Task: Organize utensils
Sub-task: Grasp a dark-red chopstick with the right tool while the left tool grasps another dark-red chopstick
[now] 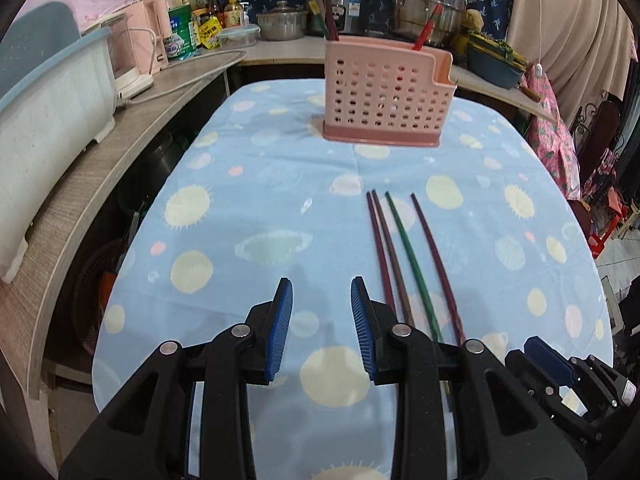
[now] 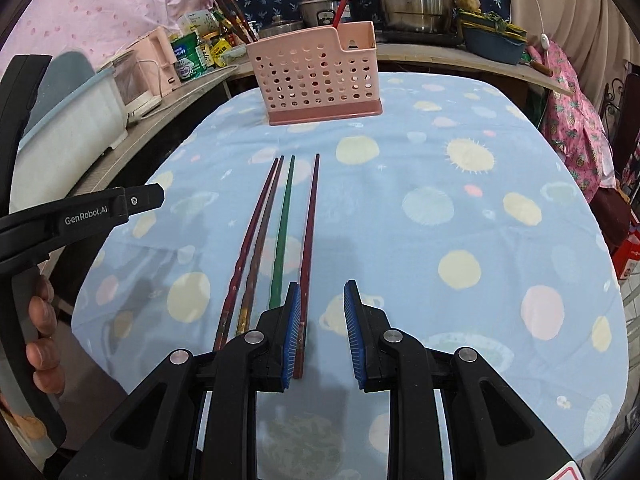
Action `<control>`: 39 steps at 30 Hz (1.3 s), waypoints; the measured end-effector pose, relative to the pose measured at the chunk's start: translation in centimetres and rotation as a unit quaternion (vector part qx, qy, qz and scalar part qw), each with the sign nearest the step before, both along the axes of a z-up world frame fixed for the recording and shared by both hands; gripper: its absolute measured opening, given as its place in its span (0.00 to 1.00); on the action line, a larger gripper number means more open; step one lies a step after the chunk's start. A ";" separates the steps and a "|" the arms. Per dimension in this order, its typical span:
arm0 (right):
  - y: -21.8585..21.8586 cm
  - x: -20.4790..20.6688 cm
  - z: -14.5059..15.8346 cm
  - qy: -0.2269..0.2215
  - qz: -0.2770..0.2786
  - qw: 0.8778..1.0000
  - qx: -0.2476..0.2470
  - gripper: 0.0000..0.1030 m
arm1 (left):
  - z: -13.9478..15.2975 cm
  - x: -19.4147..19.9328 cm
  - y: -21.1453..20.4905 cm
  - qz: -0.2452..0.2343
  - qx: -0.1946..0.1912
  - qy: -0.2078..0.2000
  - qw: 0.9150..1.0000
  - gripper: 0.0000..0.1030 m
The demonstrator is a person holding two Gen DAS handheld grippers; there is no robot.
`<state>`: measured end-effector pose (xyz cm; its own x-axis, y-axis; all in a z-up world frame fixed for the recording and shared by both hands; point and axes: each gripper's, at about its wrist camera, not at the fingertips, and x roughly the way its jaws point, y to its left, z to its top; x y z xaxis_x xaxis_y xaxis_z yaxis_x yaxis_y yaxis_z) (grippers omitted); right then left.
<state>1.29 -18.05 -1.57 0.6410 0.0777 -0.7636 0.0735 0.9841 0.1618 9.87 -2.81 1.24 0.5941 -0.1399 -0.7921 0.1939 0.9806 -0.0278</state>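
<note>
Several chopsticks lie side by side on the blue planet-print tablecloth point(image 1: 248, 200): a green one point(image 1: 412, 256) point(image 2: 282, 232) with dark red ones point(image 1: 380, 248) point(image 2: 308, 232) on both sides. A pink perforated holder point(image 1: 384, 92) point(image 2: 320, 76) stands at the far end with a red chopstick point(image 1: 426, 32) and darker ones point(image 1: 324, 8) in it. My left gripper point(image 1: 322, 284) is open over bare cloth, left of the row. My right gripper point(image 2: 323, 285) is open low over the near ends. The rightmost dark red chopstick lies just inside its left pad point(image 2: 290, 340).
A wooden counter point(image 1: 80, 184) curves along the left with a white dish tub point(image 1: 48, 112), a pink appliance, bottles and cans. Steel pots point(image 1: 428, 0) stand behind the holder. A hand point(image 2: 40, 320) holds the left gripper's handle. The table's right edge drops to a cluttered floor.
</note>
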 end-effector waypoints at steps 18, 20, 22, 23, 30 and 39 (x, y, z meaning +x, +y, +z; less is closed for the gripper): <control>2.2 0.2 -3.5 0.040 0.027 0.999 -0.006 0.18 | -3.2 -1.4 0.3 -0.007 0.004 0.039 0.999 0.30; 2.2 0.1 -3.7 0.042 0.028 0.999 -0.009 0.17 | -3.2 -1.4 0.3 -0.007 0.005 0.040 0.999 0.32; 2.2 0.1 -3.8 0.044 0.028 0.999 -0.012 0.12 | -3.3 -1.5 0.3 -0.007 0.004 0.040 0.999 0.34; 2.2 0.1 -3.9 0.044 0.027 0.999 -0.013 0.11 | -3.3 -1.5 0.2 -0.008 0.004 0.040 0.999 0.35; 1.5 -0.1 -4.0 0.043 0.016 0.999 -0.009 0.07 | -3.5 -2.1 -0.3 -0.018 0.002 0.042 0.999 0.45; 0.2 -0.5 -4.0 0.040 -0.002 0.999 -0.004 0.07 | -4.0 -3.6 -1.5 -0.046 -0.008 0.052 0.998 0.53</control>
